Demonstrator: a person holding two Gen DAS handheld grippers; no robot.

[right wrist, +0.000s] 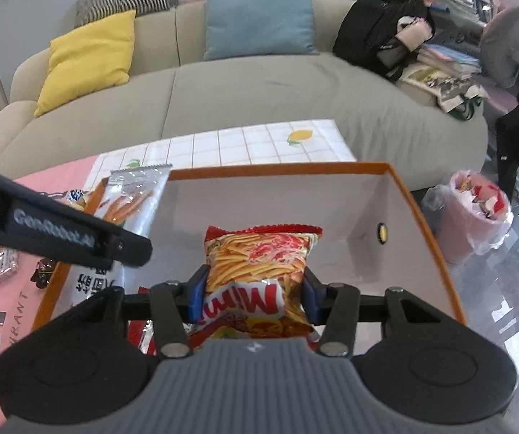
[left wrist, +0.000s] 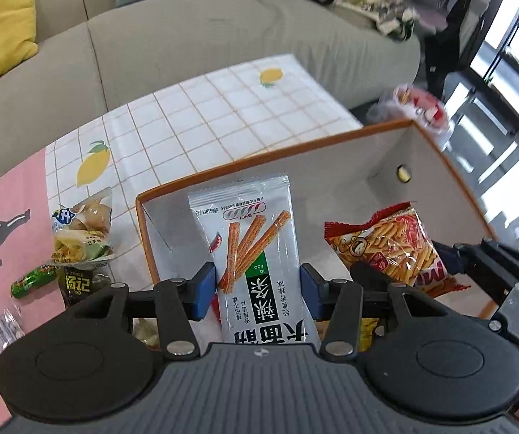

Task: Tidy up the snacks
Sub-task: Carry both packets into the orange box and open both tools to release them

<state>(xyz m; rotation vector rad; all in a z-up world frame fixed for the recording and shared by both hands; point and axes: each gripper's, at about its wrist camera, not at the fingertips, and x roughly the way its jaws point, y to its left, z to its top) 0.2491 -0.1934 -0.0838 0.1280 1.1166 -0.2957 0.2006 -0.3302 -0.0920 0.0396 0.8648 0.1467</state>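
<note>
My left gripper [left wrist: 257, 291] is shut on a white spicy-strip packet [left wrist: 256, 238] and holds it over the left end of the orange-rimmed box [left wrist: 295, 148]. My right gripper [right wrist: 254, 294] is shut on a red and yellow Mimi snack bag [right wrist: 259, 260] and holds it over the middle of the same box [right wrist: 277, 171]. The Mimi bag also shows in the left wrist view [left wrist: 386, 242], and the white packet shows in the right wrist view [right wrist: 133, 195] behind the left gripper's body.
Loose snacks lie on the table left of the box: a bag of yellow balls [left wrist: 82, 231], a green sausage [left wrist: 33, 280], a dark packet [left wrist: 78, 284]. A beige sofa [right wrist: 259, 90] stands behind. A pink bin [right wrist: 472, 213] stands right of the box.
</note>
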